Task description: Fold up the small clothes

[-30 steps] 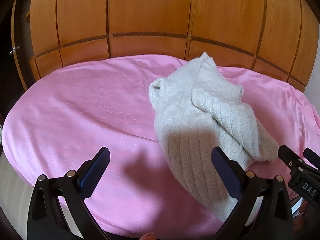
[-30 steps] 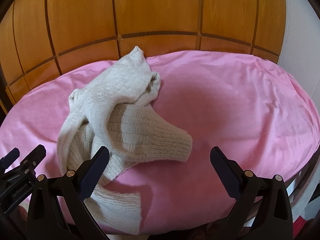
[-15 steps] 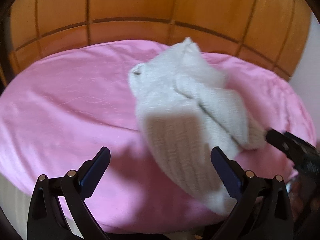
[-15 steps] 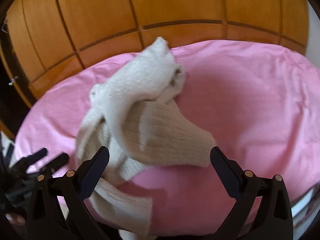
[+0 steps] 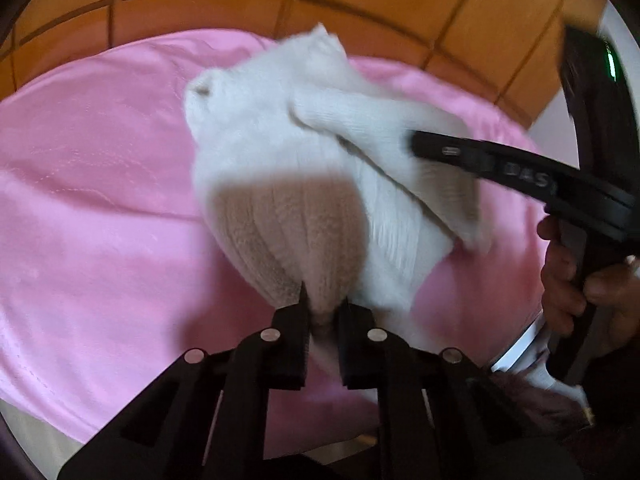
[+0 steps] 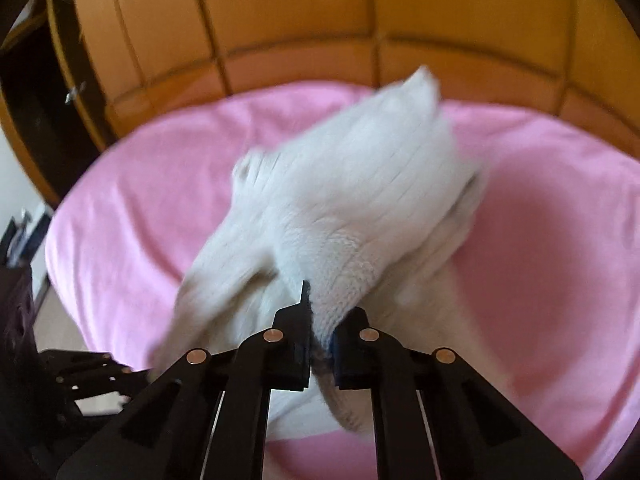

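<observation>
The sweater (image 5: 280, 152) lies on the bed (image 5: 100, 200), reaching from its near edge toward the far edge, with the wardrobe (image 5: 360, 8) behind.

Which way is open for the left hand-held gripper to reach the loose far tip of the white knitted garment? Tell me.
Probably none yet: the left hand-held gripper has just closed on the white knitted garment's near edge, with the far tip across the crumpled pile.
</observation>
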Motion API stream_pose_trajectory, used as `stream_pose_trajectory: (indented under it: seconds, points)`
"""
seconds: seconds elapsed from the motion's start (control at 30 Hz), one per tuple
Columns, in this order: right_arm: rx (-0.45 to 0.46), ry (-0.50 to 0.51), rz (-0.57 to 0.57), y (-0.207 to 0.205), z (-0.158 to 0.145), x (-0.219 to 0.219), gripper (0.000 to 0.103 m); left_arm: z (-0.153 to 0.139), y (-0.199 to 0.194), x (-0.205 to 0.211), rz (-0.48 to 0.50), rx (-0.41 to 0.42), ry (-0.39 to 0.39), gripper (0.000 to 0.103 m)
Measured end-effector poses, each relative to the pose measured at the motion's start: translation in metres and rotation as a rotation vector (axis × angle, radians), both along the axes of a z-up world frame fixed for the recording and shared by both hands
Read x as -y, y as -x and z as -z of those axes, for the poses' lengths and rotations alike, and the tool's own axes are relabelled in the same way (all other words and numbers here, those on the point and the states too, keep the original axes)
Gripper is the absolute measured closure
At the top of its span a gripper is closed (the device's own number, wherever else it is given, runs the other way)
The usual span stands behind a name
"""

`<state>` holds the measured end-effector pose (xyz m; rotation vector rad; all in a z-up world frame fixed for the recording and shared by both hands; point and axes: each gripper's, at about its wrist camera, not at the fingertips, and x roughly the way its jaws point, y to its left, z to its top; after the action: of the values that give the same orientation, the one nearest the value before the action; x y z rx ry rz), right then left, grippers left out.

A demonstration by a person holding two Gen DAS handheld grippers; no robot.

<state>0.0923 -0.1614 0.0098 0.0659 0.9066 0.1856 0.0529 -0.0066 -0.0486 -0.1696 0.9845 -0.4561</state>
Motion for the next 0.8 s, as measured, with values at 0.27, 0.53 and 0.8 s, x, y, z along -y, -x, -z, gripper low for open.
stream_pose_trajectory:
  seconds: [0.27,0.53,0.8]
  points:
    - [0.129,0.178,0.380,-0.028,-0.050,0.146,0.097,-0.049,-0.050,-0.103,-0.276,0.129,0.044,0.094]
    - [-0.054,0.229,0.691,-0.084,-0.004,0.281,0.097,-0.060,-0.148,-0.195,-0.552,0.152,-0.150,0.094]
    - [0.002,0.230,0.703,-0.084,-0.010,0.282,0.017,-0.066,-0.209,-0.233,-0.787,0.170,-0.275,0.030]
